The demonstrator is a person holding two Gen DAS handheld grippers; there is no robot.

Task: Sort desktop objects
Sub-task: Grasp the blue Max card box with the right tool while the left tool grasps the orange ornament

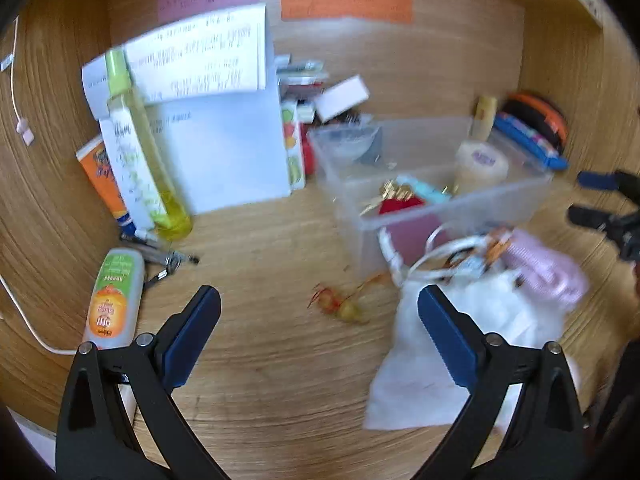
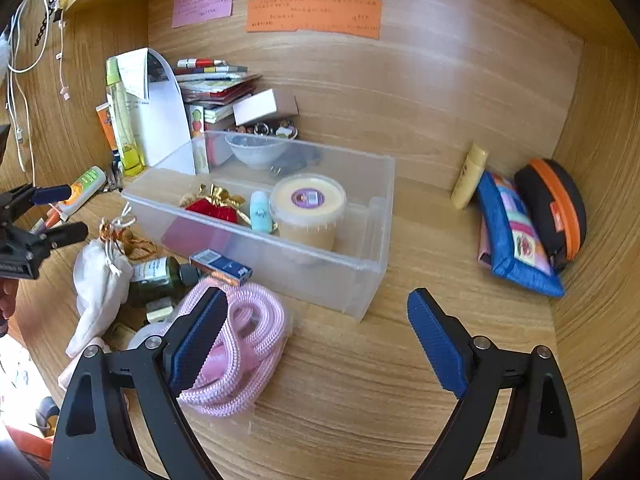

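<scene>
While both pairs of tongs gape wide and hold nothing, the pink cord [image 2: 236,344] coiled on the counter [image 2: 360,380] lies just ahead-left of the right tongs [image 2: 316,340], its left pad overlapping the coil — so the right hand looks nearer to it. Beyond the cord, the clear bin [image 2: 360,276] runs its long axis away to the left; it holds a lidded tub [image 2: 308,212], a red pouch [image 2: 212,210] and a small blue bottle [image 2: 260,212]. Ahead of the left tongs [image 1: 320,336] lies a small tasselled trinket [image 1: 344,306] — blurred.
</scene>
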